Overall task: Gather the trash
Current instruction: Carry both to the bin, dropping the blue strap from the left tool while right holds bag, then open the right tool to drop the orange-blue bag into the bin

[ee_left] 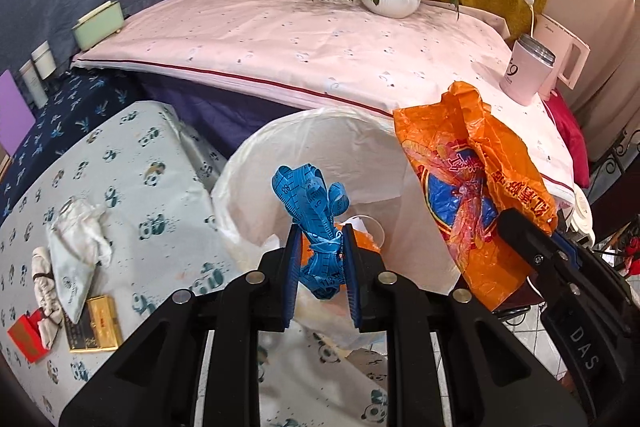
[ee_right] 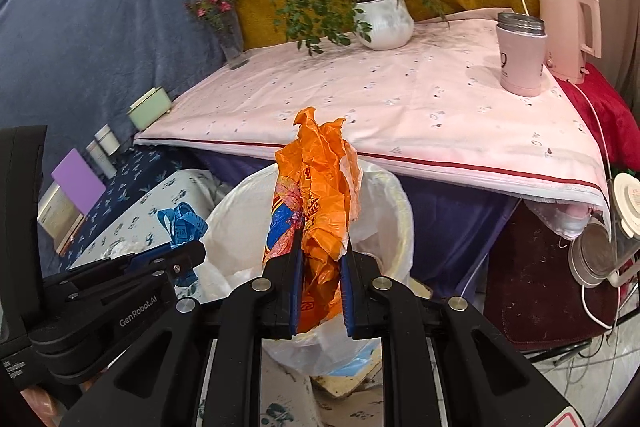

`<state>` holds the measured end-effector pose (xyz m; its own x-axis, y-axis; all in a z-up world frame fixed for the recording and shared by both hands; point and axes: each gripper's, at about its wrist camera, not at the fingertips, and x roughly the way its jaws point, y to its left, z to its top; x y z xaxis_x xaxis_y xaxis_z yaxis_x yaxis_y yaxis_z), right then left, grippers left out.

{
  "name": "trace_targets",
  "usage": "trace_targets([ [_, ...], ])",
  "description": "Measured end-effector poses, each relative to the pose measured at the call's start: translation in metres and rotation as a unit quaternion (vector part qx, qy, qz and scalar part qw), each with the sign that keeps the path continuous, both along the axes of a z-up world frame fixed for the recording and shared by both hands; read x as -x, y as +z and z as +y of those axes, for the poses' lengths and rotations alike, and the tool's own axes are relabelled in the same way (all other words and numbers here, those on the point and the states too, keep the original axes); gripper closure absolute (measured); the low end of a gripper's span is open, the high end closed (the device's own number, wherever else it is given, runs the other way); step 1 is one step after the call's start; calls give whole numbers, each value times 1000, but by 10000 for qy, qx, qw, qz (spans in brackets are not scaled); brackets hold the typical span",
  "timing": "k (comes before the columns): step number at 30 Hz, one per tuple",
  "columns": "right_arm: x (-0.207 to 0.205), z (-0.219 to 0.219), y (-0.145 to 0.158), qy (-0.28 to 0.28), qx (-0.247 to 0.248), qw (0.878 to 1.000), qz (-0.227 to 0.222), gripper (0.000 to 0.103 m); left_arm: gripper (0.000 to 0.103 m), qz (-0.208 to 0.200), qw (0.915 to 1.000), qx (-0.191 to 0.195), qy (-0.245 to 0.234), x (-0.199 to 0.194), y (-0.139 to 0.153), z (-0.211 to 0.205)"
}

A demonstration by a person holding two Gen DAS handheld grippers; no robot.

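Over the open mouth of the lined bin (ee_left: 320, 147), two pieces of trash are held at once. A bundled blue tape measure (ee_left: 316, 215) is clamped between the fingers of the left gripper (ee_left: 320, 259), directly above the white liner. A crumpled orange plastic bag (ee_right: 316, 195) is clamped in the right gripper (ee_right: 320, 271), just beside the bin's far rim and partly over the opening. Neither piece has been let go, so both count as collected but not yet dropped.

Something orange and a clear cup can be made out inside the liner beneath the left gripper, which suggests that some trash is already in the bin.

On the panda-print cloth (ee_left: 132, 187) beside the bin, near its left edge, more is left: a crumpled white wrapper (ee_left: 76, 251), a gold box (ee_left: 96, 327), a small red packet (ee_left: 26, 335) and a bunched strip of fabric. Whether all of these count as trash cannot be told. The pink-covered table (ee_right: 400, 99) behind carries a potted plant, a vase, a pink tumbler and a kettle, none looking like waste.

The task is judged roughly midway: two releases are pending, then the pile on the panda cloth.
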<state>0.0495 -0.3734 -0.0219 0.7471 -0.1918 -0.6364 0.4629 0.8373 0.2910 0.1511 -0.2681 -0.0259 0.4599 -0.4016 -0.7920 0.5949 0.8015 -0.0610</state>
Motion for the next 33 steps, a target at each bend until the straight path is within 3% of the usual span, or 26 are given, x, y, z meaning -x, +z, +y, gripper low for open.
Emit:
trace_targets([
  [5, -4, -10, -4, -72, 6, 10000, 35, 88, 83, 124, 9999, -4, -87, -7, -9, -11],
  [10, -10, -14, -6, -69, -5, 10000, 42, 88, 62, 83, 10000, -17, -18, -12, -12, -12],
  [33, -37, 0, -4, 196, 73, 9998, 63, 85, 60, 5, 9992, 5, 401, -27, -12, 17],
])
